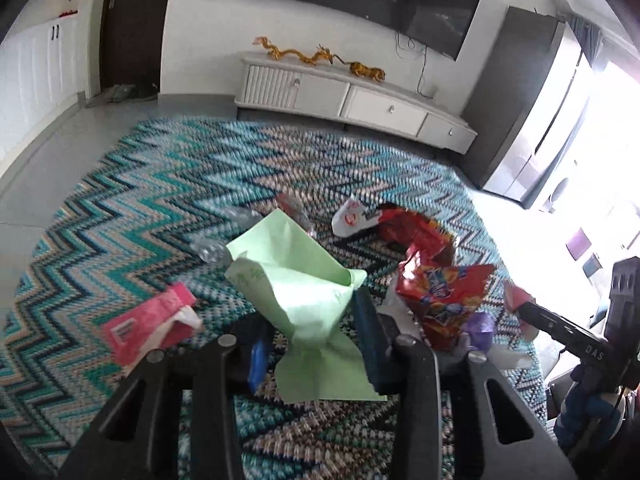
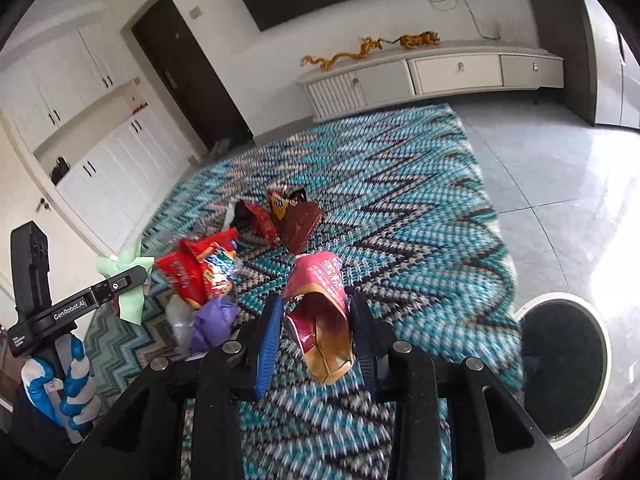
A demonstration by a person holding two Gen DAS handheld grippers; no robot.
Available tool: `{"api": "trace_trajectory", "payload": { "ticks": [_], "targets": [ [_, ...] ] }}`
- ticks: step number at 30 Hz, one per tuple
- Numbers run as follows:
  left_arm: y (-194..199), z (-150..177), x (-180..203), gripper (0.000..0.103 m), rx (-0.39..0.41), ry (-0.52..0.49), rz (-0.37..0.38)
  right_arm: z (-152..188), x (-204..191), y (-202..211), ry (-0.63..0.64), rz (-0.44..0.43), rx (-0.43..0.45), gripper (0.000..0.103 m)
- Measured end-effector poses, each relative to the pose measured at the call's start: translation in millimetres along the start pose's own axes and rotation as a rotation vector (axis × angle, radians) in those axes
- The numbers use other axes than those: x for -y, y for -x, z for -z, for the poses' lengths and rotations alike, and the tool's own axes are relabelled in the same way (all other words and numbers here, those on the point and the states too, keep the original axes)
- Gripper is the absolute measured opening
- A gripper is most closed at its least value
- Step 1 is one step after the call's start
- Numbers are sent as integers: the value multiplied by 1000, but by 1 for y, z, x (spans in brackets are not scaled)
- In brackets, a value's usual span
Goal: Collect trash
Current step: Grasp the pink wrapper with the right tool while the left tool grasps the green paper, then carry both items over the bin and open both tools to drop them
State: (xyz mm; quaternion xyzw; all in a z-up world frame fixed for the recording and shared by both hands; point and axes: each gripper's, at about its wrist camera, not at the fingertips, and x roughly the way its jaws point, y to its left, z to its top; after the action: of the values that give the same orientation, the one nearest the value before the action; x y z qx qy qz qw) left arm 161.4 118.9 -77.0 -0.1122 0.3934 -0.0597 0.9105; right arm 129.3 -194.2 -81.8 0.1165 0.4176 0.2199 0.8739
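My left gripper [image 1: 316,320] is shut on a crumpled light green paper [image 1: 292,272] and holds it above the zigzag rug [image 1: 160,184]. It also shows in the right wrist view [image 2: 128,284]. My right gripper [image 2: 316,316] is shut on a pink and gold snack wrapper [image 2: 320,308], lifted over the rug. On the rug lie a red snack bag [image 1: 444,292], a second red wrapper [image 1: 412,228], a white wrapper [image 1: 350,218], a pink tissue pack [image 1: 148,320], clear plastic bottles [image 1: 212,250], a purple scrap [image 2: 212,320] and a brown wrapper [image 2: 300,224].
A round white bin with a dark inside [image 2: 564,364] stands on the grey floor at the right of the rug. A white TV cabinet [image 1: 352,96] with gold dragon figures runs along the far wall. White cupboards [image 2: 100,160] and a dark door [image 2: 188,68] are at the left.
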Motion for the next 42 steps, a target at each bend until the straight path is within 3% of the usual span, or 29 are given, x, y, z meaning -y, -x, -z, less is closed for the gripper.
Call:
{"api": "trace_trajectory", "payload": {
  "ticks": [9, 18, 25, 31, 37, 42],
  "targets": [
    [49, -4, 39, 35, 76, -64, 12, 9, 9, 51, -32, -16, 86, 31],
    [58, -6, 127, 35, 63, -228, 110, 23, 39, 111, -104, 13, 212, 31],
    [19, -2, 229, 35, -17, -384, 234, 37, 103, 147, -239, 137, 270, 31],
    [-40, 16, 310, 37, -125, -495, 305, 44, 154, 147, -331, 240, 248, 31],
    [-87, 27, 365, 37, -180, -554, 329, 45, 198, 126, -401, 286, 194, 31],
    [-116, 29, 387, 39, -205, -564, 338, 48, 222, 104, -444, 302, 152, 33]
  ]
}}
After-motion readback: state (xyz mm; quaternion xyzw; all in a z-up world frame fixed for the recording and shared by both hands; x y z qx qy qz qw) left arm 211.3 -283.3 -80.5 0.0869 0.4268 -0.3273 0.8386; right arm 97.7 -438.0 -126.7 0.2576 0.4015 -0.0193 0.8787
